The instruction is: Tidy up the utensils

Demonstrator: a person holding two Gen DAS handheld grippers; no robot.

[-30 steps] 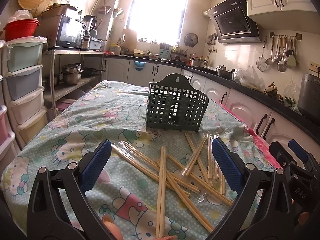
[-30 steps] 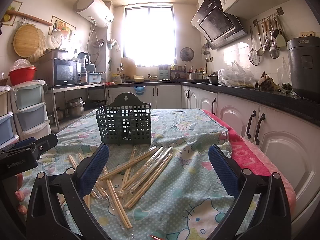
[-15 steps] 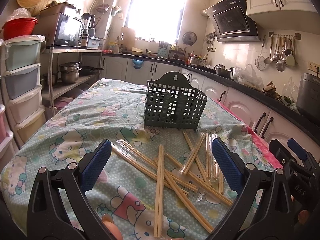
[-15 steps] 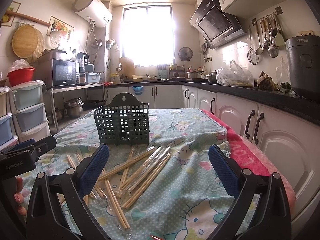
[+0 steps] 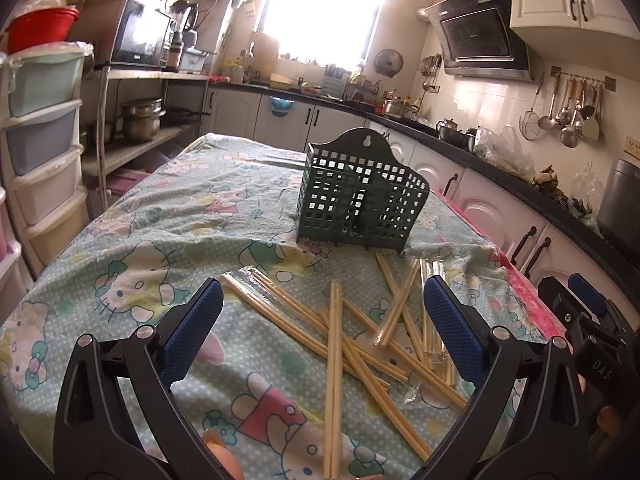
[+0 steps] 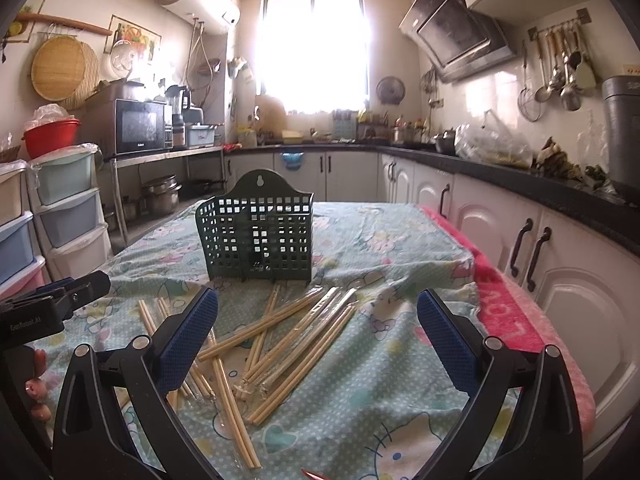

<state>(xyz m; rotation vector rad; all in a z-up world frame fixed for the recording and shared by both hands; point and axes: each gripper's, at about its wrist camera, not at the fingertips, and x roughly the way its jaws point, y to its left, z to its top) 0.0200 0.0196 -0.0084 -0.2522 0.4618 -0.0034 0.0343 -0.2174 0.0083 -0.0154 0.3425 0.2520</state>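
Several wooden chopsticks [image 5: 335, 344] lie scattered on the cartoon-print tablecloth [image 5: 168, 216], some in clear plastic sleeves. Behind them stands a dark green perforated utensil holder [image 5: 360, 196], upright and apparently with nothing in it. My left gripper [image 5: 320, 328] hovers open above the near chopsticks, nothing between its blue pads. In the right wrist view the same chopsticks [image 6: 280, 336] spread before the holder [image 6: 258, 232]; my right gripper [image 6: 316, 336] is open over them, holding nothing. Each gripper shows at the edge of the other's view.
White kitchen cabinets [image 6: 560, 264] under a dark counter run close along the table's right side, past a pink towel edge [image 6: 508, 304]. Plastic drawer units [image 5: 40, 152] and a metal shelf with pots [image 5: 140, 120] stand on the left. Bare cloth lies left of the chopsticks.
Both views have shifted only slightly; the holder and chopsticks sit a little lower in the frames. Both grippers stay open, and nothing on the table has moved.
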